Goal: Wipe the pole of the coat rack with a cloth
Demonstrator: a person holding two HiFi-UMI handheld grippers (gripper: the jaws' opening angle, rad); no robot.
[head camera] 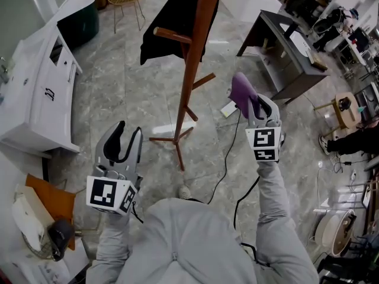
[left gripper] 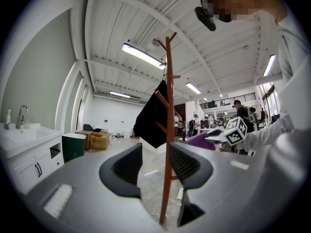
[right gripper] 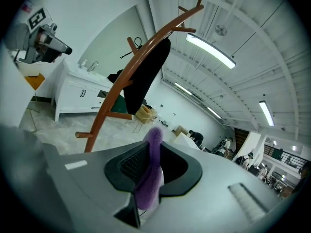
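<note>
The coat rack pole (head camera: 190,70) is a slim shaft of reddish-brown wood, smooth and evenly coloured. It rises from splayed feet on the grey marbled floor (head camera: 130,93), at 12 o'clock from the person in the head view. Short pegs (head camera: 172,35) of the same wood angle off it at several heights. A black garment (head camera: 172,13) hangs from the upper pegs on the far side.

The right claw (head camera: 259,106) is clamped on a purple cloth (head camera: 241,89) at about 2 o'clock. In the right gripper view the cloth (right gripper: 150,171) is pinched between the two dark jaws as a soft, fuzzy fold, its rounded end poking out past their tips. It hangs in the air to the right of the pole, near it but not touching. From this claw (right gripper: 154,161) the pole (right gripper: 124,76) crosses the view at 11 o'clock, with the garment (right gripper: 146,72) draped along it.

The left claw (head camera: 129,130) is held at about 9 o'clock, lower than the right and apart from the rack, jaws spread with nothing between them. In the left gripper view the pole (left gripper: 168,106) shows through the gap of the claw (left gripper: 154,159), close to its right jaw. The cloth (left gripper: 198,140) shows at 3 o'clock of the pole.

A white cabinet (head camera: 41,93) stands at 10 o'clock. A black cable (head camera: 226,158) trails over the floor.
</note>
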